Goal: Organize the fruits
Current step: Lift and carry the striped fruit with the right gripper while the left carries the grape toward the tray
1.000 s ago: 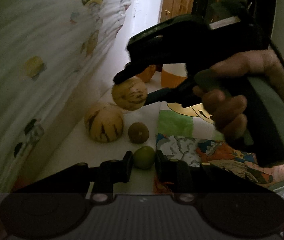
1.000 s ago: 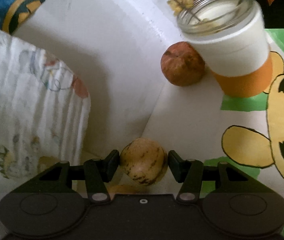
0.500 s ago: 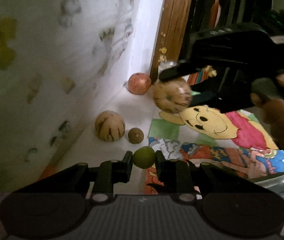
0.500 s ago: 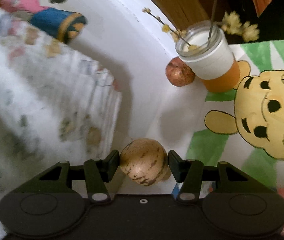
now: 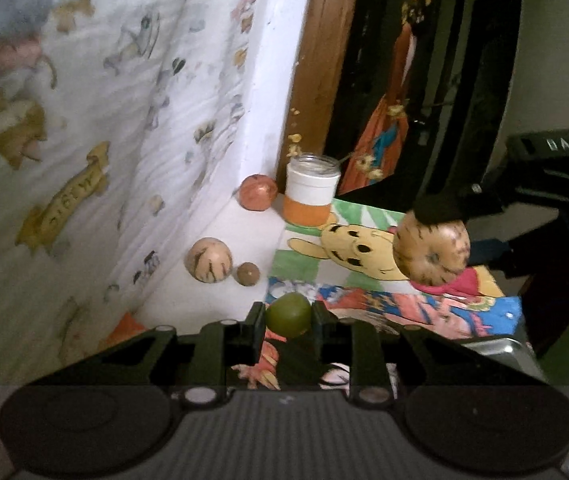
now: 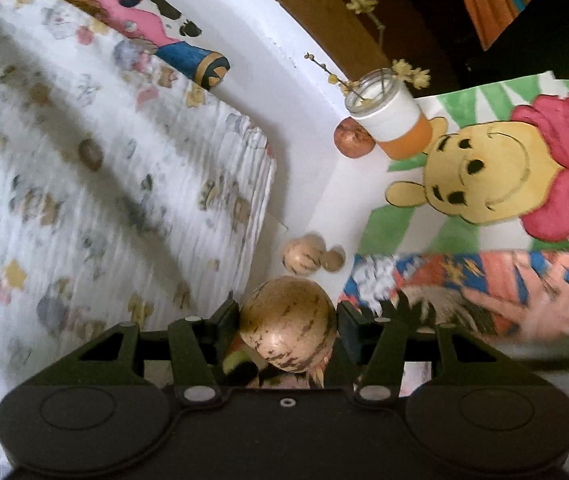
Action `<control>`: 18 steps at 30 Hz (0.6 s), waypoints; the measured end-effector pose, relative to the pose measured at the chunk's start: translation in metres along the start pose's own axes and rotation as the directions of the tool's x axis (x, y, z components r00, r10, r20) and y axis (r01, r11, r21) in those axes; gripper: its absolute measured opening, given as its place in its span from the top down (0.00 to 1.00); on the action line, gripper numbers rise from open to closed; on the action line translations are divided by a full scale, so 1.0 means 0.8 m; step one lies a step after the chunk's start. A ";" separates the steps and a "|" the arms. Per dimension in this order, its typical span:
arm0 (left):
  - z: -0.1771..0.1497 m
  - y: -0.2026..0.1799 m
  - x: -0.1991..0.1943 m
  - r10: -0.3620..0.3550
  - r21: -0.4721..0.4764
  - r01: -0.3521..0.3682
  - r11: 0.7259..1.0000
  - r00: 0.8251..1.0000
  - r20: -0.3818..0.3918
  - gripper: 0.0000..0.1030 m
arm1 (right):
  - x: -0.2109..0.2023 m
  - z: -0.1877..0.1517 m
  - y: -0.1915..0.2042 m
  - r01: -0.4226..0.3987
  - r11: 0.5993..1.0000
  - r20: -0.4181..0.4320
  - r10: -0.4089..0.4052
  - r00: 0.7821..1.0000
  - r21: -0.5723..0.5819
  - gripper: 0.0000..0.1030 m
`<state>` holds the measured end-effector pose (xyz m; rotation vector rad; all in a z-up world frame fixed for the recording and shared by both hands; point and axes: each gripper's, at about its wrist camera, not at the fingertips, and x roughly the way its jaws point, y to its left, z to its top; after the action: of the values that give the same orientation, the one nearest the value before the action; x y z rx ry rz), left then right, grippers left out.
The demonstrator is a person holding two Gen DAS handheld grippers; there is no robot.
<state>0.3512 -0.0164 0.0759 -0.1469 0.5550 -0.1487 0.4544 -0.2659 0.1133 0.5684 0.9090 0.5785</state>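
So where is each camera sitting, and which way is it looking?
Left wrist: sits on the left claw, looking along it at its green fruit and the white ledge; the right claw shows at the right edge.
Right wrist: sits on the right claw, looking down past its striped fruit at the same ledge.
Both see: the jar, the reddish fruit, and the Pooh mat.
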 end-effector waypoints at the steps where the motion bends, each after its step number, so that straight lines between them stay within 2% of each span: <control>1: -0.003 -0.003 -0.005 -0.005 -0.001 0.005 1.000 1.000 0.000 0.74 | -0.011 -0.010 -0.001 0.003 1.000 0.003 -0.003 1.000 0.004 0.46; 8: -0.028 -0.036 -0.051 -0.067 0.006 0.067 0.998 0.998 -0.013 0.74 | -0.078 -0.077 -0.010 0.036 0.999 0.021 -0.037 0.999 0.030 0.46; 18: -0.081 -0.079 -0.094 -0.144 0.059 0.149 0.987 0.987 -0.072 0.74 | -0.168 -0.187 -0.052 0.111 0.991 0.041 -0.115 0.993 0.078 0.46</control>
<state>0.2473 -0.0715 0.0714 -0.1205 0.6058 -0.3154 0.2717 -0.3552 0.0862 0.5921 0.9171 0.4287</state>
